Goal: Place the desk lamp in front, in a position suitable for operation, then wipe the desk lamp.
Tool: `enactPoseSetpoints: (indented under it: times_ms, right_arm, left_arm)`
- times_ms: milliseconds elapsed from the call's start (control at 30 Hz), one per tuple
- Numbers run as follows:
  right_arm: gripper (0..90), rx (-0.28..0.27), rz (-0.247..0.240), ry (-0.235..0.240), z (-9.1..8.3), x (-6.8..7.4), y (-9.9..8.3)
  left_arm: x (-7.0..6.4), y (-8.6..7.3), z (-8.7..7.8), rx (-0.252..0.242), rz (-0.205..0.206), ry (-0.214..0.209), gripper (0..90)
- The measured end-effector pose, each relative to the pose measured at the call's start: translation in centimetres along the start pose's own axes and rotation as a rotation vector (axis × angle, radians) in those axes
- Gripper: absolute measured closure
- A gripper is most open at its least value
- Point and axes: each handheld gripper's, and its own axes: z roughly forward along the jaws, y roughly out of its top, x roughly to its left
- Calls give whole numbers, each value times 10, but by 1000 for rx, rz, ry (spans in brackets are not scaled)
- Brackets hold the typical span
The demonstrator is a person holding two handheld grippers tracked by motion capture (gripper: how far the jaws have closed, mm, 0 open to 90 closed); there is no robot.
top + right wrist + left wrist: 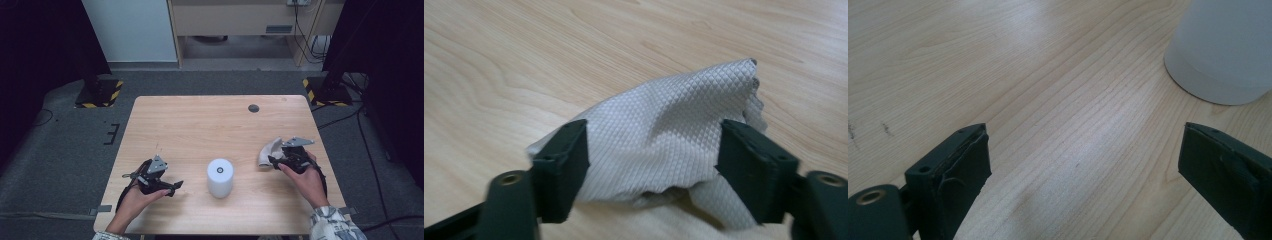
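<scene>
A white cylinder [220, 176] with a small dark ring on top stands upright near the table's front middle; its base [1223, 50] appears at the upper right of the left gripper view. My left gripper [172, 187] [1083, 150] rests low to the cylinder's left, open, with bare wood between its jaws. A crumpled grey-beige cloth [267, 150] [674, 115] with a diamond weave lies at the right. My right gripper [272, 161] [651, 145] is open, its jaws standing on either side of a raised fold of the cloth.
The light wooden table [200, 120] has a small dark round cap [253, 108] near its far edge. Two black stands on yellow-striped bases [100, 92] [325, 90] sit on the grey floor past the table's far corners.
</scene>
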Motion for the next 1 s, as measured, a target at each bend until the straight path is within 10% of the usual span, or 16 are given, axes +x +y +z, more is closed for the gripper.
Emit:
enactPoseSetpoints:
  times_ms: [267, 500, 600, 1000]
  right_arm:
    - [140, 106, 29, 3, 34, -5, -8]
    - [618, 107, -57, -45, 31, 1, -9]
    - [756, 85, -33, -5, 28, -1, -10]
    - [773, -69, -35, 196, -17, 19, 15]
  left_arm:
    - [-1, 1, 2, 9, 6, -2, 59]
    - [-3, 1, 0, 2, 6, 3, 60]
    - [-5, 3, -2, -10, 11, -1, 61]
    - [-17, 8, -2, -39, 37, -21, 68]
